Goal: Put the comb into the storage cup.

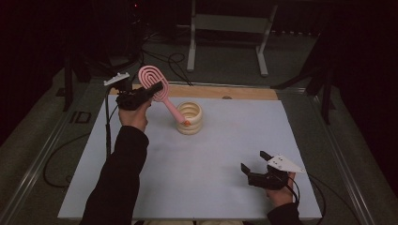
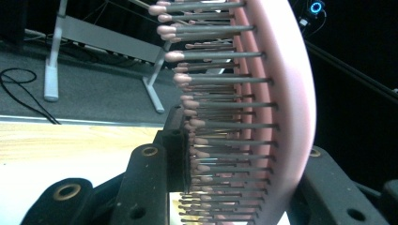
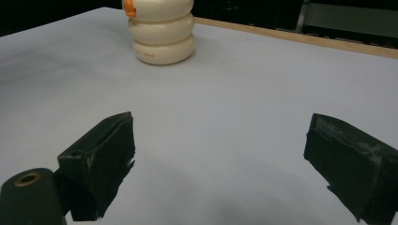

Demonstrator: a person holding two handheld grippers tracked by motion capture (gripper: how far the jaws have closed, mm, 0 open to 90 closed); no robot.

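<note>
High view: left tool (image 1: 157, 87) clamps the head of a pink oval plastic hairbrush (image 1: 151, 79), whose handle slants down into a cream ribbed ring-stacked holder (image 1: 189, 118) on the white worktop (image 1: 211, 159). Right tool (image 1: 256, 161) rests with jaws apart, holding nothing.

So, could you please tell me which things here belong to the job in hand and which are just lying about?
In the job:
- pink hairbrush, clamped in the left gripper, handle end at the holder
- cream ringed holder

Just about:
- right gripper, open, over bare table
- metal stand on the floor beyond
- loose cables on the floor
</note>
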